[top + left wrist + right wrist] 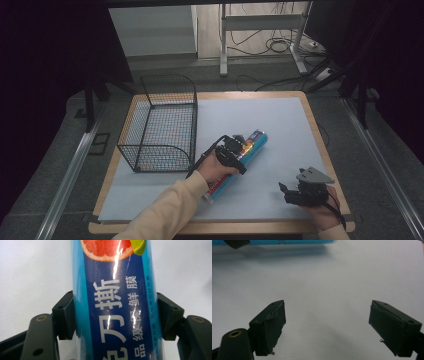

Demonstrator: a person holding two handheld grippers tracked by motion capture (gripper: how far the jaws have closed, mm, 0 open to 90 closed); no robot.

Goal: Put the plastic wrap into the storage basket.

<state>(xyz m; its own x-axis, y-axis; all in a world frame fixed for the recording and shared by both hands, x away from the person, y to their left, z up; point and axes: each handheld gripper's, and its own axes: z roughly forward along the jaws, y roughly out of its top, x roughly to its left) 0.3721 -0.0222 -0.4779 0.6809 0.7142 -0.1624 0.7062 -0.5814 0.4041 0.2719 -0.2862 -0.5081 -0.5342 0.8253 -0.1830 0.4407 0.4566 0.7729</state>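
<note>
While the blue roll of cling film [239, 162] lies slantwise on the pale mat [280, 125], just right of the wire basket [162, 122], it is gripped about its middle by the left gripper [234, 151], whose jaws are pressed against both sides of the tube. The step in hand is judged to be the grasp itself, with the lift not yet made. Next, the roll would need to be raised level and carried left over the basket rim, so that neither end catches the mesh. The right gripper [295, 192] is held spread and empty near the table's front edge. In the left gripper view the label's printed characters and grapefruit picture are made out; the basket is seen from the high view
</note>
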